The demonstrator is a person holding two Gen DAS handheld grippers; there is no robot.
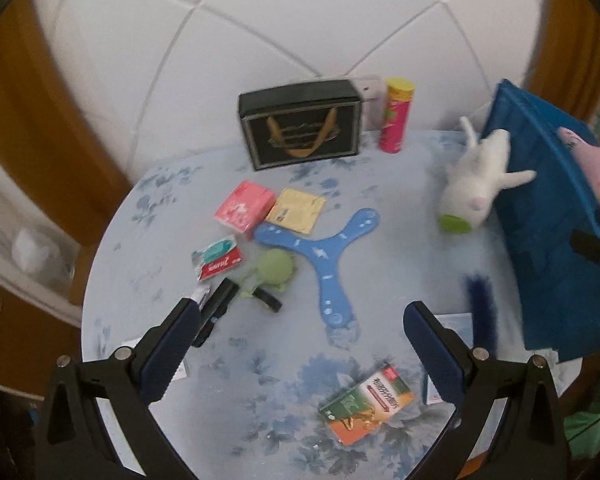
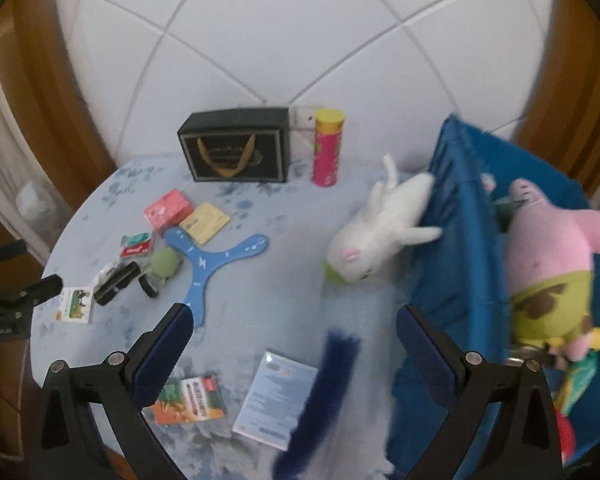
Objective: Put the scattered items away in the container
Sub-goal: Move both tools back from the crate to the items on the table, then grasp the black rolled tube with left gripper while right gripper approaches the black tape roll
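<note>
Right wrist view: both grippers (image 2: 290, 332) (image 1: 300, 320) wide open, empty; blue bin (image 2: 452, 240) at table's right edge; next likely white plush rabbit (image 2: 374, 232) beside it.

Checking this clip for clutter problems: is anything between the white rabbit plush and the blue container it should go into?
Nothing visible does. The white rabbit plush lies on the table right against the outer wall of the blue container, one limb touching it. Only that wall has to be cleared. A pink plush already sits inside. Both grippers are open, empty.
</note>
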